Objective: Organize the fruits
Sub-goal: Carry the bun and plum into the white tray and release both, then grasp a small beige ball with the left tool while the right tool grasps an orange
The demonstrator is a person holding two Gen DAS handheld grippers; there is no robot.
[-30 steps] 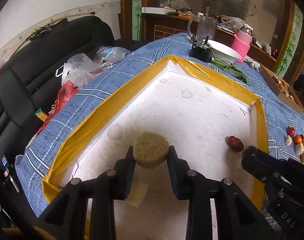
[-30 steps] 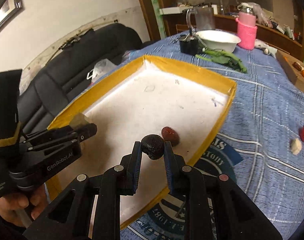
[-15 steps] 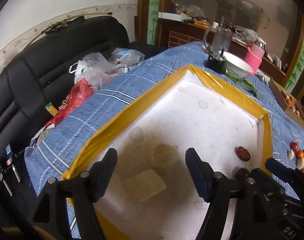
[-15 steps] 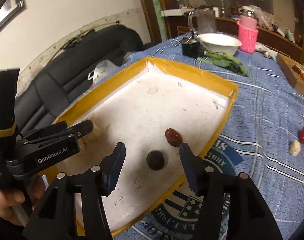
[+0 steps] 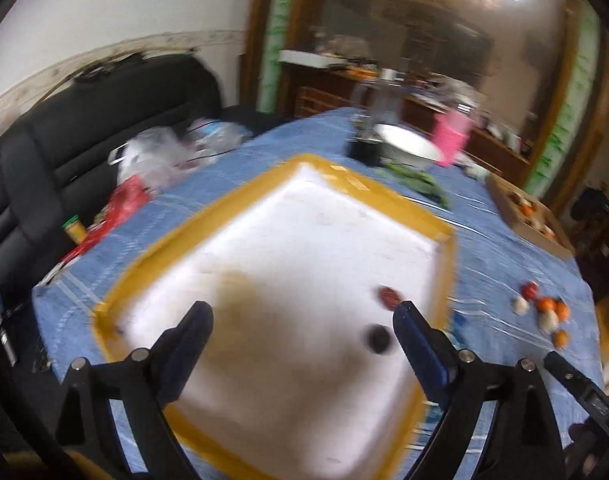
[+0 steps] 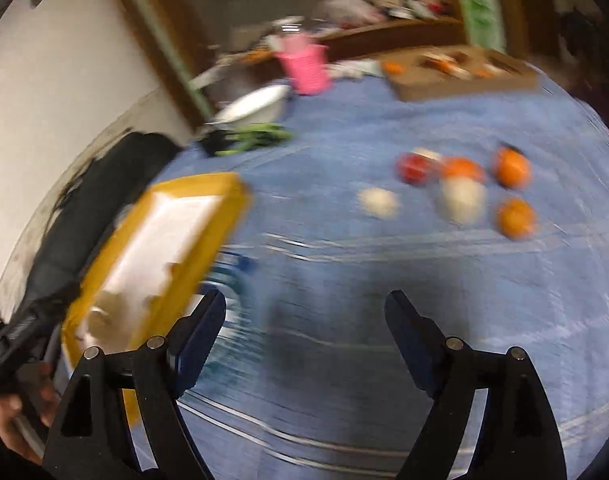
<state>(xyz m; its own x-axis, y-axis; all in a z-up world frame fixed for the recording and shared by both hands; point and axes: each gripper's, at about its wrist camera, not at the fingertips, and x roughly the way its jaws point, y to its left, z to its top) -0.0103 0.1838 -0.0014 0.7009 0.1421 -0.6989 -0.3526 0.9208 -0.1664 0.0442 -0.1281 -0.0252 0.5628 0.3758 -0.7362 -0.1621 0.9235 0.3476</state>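
Note:
The white tray with a yellow rim (image 5: pixel 240 204) lies on the blue cloth. A dark round fruit (image 5: pixel 378 338) and a red-brown fruit (image 5: pixel 389 297) lie in it at the right; a blurred tan piece (image 5: pixel 240 300) lies at the left. My left gripper (image 5: pixel 302 336) is open and empty above the tray. My right gripper (image 6: pixel 306 322) is open and empty over the blue cloth, right of the tray (image 6: pixel 208 188). Several loose fruits lie ahead of it: a red one (image 6: pixel 414 168), orange ones (image 6: pixel 512 166) and pale ones (image 6: pixel 378 202). They also show in the left wrist view (image 5: pixel 544 306).
A cardboard box (image 6: pixel 460 76) with fruits stands at the far edge. A pink cup (image 6: pixel 306 66), a white bowl (image 6: pixel 252 106) and green leaves (image 6: pixel 256 138) are at the back. A black sofa (image 5: pixel 84 132) with bags (image 5: pixel 160 156) lies left of the table.
Both grippers opened and let their fruits down into the tray. The left gripper has pulled back and up. The right gripper has swung right, away from the tray towards the loose fruits.

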